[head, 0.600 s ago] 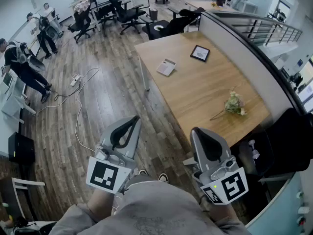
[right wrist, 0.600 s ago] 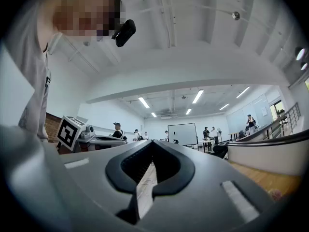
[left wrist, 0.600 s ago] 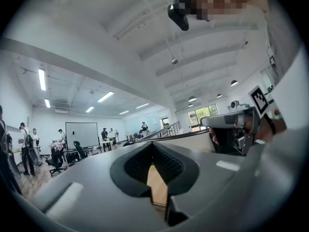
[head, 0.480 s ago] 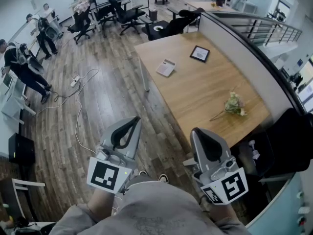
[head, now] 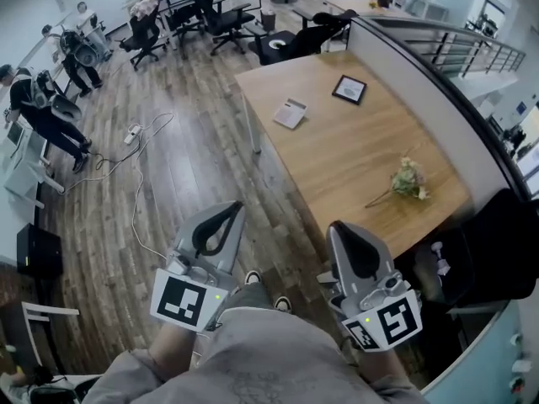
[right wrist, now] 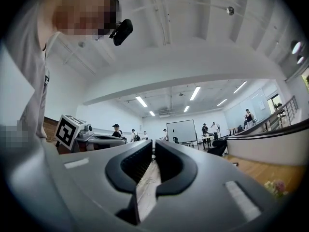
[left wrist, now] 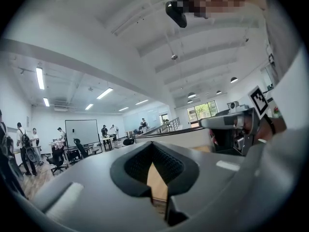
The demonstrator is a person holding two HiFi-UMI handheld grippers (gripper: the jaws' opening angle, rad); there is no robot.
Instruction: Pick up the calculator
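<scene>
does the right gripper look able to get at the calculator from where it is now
Probably not. The right gripper, tongs shut and empty, hangs short of the table's near end, while the calculator lies toward its far end. Nothing blocks the way; stepping closer should do.

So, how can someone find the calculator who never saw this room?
Look at the long wooden table beside the low partition wall. On its far half, near the edge facing the open floor, lies the calculator. It is the pale, flat rectangle; the square slab nearby is dark-framed, and the flowers lie closer.
</scene>
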